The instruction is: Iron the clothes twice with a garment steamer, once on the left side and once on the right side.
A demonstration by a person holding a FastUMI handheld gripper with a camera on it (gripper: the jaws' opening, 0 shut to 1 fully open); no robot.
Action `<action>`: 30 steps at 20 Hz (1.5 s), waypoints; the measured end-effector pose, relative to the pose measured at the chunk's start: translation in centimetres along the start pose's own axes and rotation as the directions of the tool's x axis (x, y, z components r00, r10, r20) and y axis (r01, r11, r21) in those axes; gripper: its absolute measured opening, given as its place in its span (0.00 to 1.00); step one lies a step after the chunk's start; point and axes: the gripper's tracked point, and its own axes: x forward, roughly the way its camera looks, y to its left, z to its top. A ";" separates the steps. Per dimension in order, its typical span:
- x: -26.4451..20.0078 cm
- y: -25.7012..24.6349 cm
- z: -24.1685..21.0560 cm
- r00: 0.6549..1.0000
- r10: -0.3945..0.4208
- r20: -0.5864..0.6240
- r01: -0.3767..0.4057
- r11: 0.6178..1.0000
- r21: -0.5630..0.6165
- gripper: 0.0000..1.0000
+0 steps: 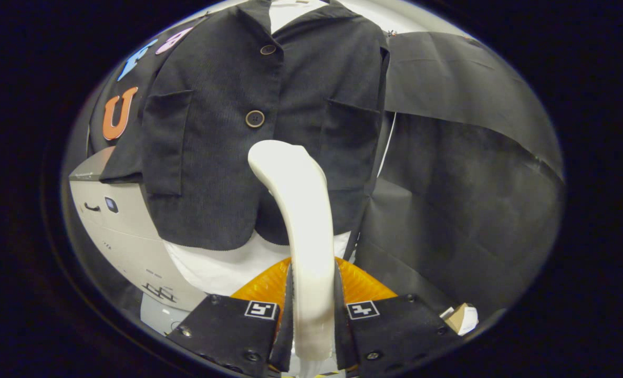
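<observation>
I had my tool [311, 315] clamped on the steamer [301, 220]; jacket [222, 131] blocked ahead, open room right beside it.

Steamer [298, 220] in gripper [311, 315] — jacket [248, 136] beyond.

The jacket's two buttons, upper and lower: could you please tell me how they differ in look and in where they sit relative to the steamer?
The upper button sits near the collar, far beyond the steamer; the lower button sits just above the steamer's head. The lower button looks larger and faces the camera squarely; the upper button looks smaller and flatter. Both are dark, round and on the jacket front edge. The gripper is shut on the steamer.
</observation>
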 end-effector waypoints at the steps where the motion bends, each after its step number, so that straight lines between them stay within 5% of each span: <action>1: -0.1 0.0 -0.1 1.000 0.004 -0.002 -0.004 1.000 0.002 0.35; 14: -0.7 -0.7 -0.6 0.996 0.089 -0.028 -0.086 0.992 0.096 0.35; 22: -10.9 -0.1 -0.4 0.998 0.057 0.036 -0.062 0.985 0.159 0.35; 30: -22.6 6.8 -2.2 0.986 0.117 0.115 -0.131 0.983 0.128 0.35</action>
